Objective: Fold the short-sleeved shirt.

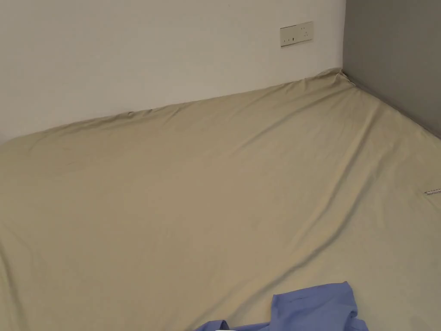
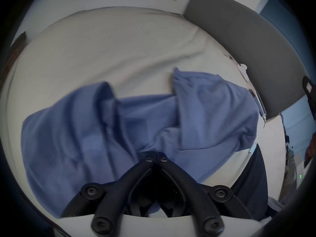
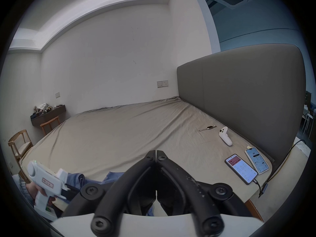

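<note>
A blue short-sleeved shirt [image 2: 106,138] lies crumpled on the beige bed sheet [image 2: 111,49], one part flipped up at the right. In the head view its edge [image 1: 316,308] shows at the bottom of the bed [image 1: 194,194]. My left gripper [image 2: 156,154] sits over the shirt's near middle, jaws together, with folds of fabric running into the tips. The right gripper view shows the left gripper's white body [image 3: 46,180] in a hand beside the shirt [image 3: 89,178]. My right gripper [image 3: 156,152] hangs above the bed, shut with nothing between the jaws.
Two lit phones [image 3: 241,169] [image 3: 256,160], a white controller [image 3: 225,136] and a watch [image 3: 207,128] lie near the grey headboard [image 3: 248,95]. A cable hangs off that corner. Wooden chairs [image 3: 18,143] and a dark shelf [image 3: 47,115] stand past the bed's far left.
</note>
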`<state>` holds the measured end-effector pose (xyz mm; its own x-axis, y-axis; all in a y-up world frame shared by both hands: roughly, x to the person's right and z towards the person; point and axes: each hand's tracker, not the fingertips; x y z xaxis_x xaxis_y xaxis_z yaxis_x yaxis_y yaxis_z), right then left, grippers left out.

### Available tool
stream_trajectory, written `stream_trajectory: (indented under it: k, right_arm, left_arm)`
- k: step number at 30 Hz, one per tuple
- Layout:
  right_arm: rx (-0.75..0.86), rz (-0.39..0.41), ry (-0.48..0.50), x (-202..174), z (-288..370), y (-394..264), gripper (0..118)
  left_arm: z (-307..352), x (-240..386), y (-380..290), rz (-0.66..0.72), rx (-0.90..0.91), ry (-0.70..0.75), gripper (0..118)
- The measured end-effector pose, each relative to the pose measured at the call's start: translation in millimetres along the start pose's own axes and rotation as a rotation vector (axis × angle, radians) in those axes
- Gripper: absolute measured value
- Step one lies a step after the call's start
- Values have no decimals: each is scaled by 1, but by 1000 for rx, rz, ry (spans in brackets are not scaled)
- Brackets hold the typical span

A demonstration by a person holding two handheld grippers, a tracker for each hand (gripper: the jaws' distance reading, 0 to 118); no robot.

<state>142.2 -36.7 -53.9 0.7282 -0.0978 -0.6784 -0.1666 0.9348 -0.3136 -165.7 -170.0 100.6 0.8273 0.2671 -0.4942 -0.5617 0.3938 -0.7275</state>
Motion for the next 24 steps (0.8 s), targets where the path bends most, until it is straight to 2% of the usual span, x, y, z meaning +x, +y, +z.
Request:
stream_trajectory:
  k: [2, 7, 10, 12, 16, 17, 19, 20, 21, 23, 24]
  right_arm:
    - [1, -1, -8, 2, 2, 1, 2]
    - [3, -7, -19, 4, 0, 3, 2]
    - [1, -8, -16, 1, -3, 4, 2]
    - [-1, -4, -12, -3, -4, 4, 2]
    - [-9, 11, 0, -11, -6, 3, 2]
    - [-13, 14, 3, -13, -7, 3, 2]
    - [-21, 17, 11, -16, -8, 3, 2]
    - [-25, 23, 14, -19, -9, 3, 2]
    - [-27, 28, 14, -20, -9, 3, 2]
    - [-30, 42, 18, -24, -9, 4, 2]
    - [-30, 47, 22, -25, -9, 5, 2]
  left_arm:
    - [2, 1, 5, -29, 17, 16, 0]
    - [47, -36, 15, 109, 125, -190, 0]
    - [80, -87, 14, 235, 215, -295, 0]
    - [97, -131, 8, 355, 272, -316, 0]
    - [115, -208, -19, 545, 345, -273, 4]
    - [114, -227, -30, 587, 341, -291, 13]
    - [112, -255, -42, 658, 317, -318, 77]
    - [116, -240, -46, 690, 295, -323, 106]
    - [119, -221, -47, 699, 277, -325, 118]
    - [112, -225, -58, 734, 257, -317, 114]
    - [112, -209, -49, 751, 263, -376, 114]
